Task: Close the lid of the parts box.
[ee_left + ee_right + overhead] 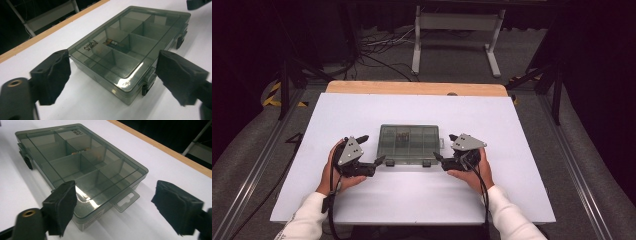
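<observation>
Smoky compartment box (409, 144) lying shut on white counter (492, 195), left gripper (371, 150) and right gripper (445, 147) flanking it, both gaping wide, gripping nothing

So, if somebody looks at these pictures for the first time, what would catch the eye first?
Probably the smoky transparent compartment box, lid closed, lying in the middle of the white table with a few small items in one compartment. Next come the two black tongs flanking it: the left tongs by its left end and the right tongs by its right end, both open and holding nothing. The dark room behind makes the white surface stand out.
</observation>
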Tool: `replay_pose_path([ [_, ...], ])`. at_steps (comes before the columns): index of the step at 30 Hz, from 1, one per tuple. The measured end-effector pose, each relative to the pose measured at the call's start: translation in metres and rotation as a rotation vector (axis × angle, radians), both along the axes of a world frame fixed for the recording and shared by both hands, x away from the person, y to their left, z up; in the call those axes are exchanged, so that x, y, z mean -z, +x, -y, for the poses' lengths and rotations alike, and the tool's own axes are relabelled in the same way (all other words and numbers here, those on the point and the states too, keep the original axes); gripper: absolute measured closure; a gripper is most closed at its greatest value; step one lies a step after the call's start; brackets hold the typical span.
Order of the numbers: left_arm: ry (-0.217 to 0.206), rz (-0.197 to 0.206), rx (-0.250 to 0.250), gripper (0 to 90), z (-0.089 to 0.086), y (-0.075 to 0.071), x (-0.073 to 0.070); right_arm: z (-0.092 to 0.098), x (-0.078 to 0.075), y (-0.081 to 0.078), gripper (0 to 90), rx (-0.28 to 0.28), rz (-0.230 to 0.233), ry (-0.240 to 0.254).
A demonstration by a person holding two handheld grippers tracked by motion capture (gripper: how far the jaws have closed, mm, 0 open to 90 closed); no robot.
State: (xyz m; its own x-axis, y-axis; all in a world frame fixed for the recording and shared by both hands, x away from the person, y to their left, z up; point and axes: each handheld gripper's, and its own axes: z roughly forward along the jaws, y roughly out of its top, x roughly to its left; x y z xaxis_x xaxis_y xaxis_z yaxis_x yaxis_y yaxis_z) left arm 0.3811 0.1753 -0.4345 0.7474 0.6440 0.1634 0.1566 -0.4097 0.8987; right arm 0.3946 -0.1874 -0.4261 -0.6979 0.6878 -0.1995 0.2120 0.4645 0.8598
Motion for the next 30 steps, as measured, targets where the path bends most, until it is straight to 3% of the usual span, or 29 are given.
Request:
replay_pose_path([
  [7,-0.021,-0.010,0.017,4.1,0.000,0.000,0.000,0.000,-0.001,-0.001,8.5,0.010,0.014,0.022],
  [10,-0.009,0.002,0.017,3.6,0.000,-0.002,-0.002,0.001,-0.002,-0.002,6.7,0.009,0.017,0.026],
  [14,0.002,0.023,0.025,3.7,0.002,-0.008,-0.005,0.005,-0.004,-0.009,7.7,0.003,0.043,-0.005],
  [18,-0.001,0.033,0.045,3.7,0.002,-0.014,-0.007,0.012,-0.003,-0.016,8.0,0.013,0.058,-0.002],
  [30,0.018,0.052,0.028,4.2,-0.014,-0.030,-0.009,0.022,-0.004,-0.030,9.9,0.021,0.095,-0.028],
])
